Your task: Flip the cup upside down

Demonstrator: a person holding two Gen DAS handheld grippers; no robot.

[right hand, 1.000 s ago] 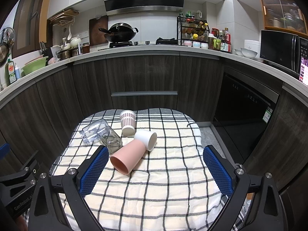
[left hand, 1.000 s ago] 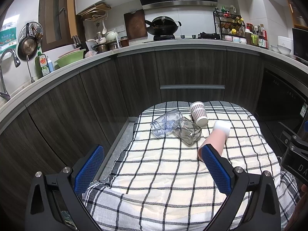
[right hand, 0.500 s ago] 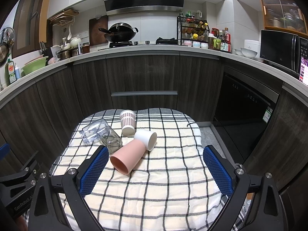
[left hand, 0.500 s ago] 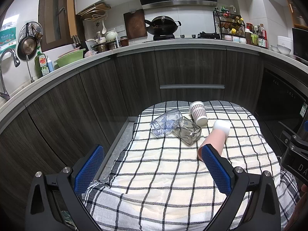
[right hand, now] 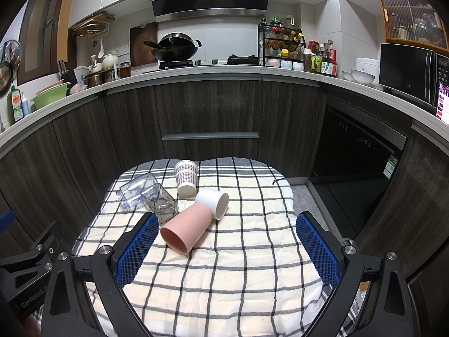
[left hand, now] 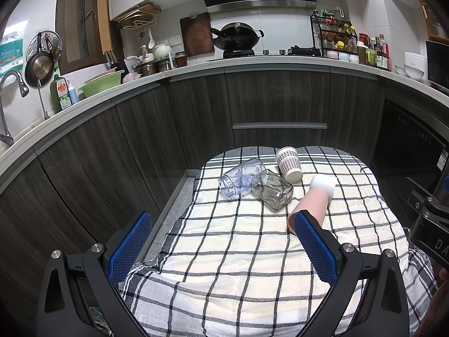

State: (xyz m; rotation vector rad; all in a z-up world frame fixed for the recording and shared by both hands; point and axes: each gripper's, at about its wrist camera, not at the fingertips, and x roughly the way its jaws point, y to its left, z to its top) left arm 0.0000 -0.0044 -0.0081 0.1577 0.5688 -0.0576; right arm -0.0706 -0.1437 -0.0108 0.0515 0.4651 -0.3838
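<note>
Several cups lie on their sides on a checked cloth [right hand: 224, 266]: a pink cup [right hand: 186, 230] [left hand: 311, 205], a white cup [right hand: 212, 202] [left hand: 323, 184], a patterned paper cup [right hand: 186, 178] [left hand: 289, 164], a clear printed glass [left hand: 241, 179] [right hand: 137, 189] and a grey glass [left hand: 272, 192] [right hand: 165, 207]. My left gripper [left hand: 224, 245] is open and empty, near the cloth's front left. My right gripper [right hand: 226, 248] is open and empty, just in front of the pink cup.
Dark cabinet fronts [right hand: 210, 112] curve round behind the cloth, with a dishwasher [right hand: 356, 168] to the right. The worktop above holds a wok [right hand: 174, 46], a spice rack [right hand: 280, 42], bowls and a microwave [right hand: 409, 70]. The floor gap [left hand: 171, 205] runs left of the cloth.
</note>
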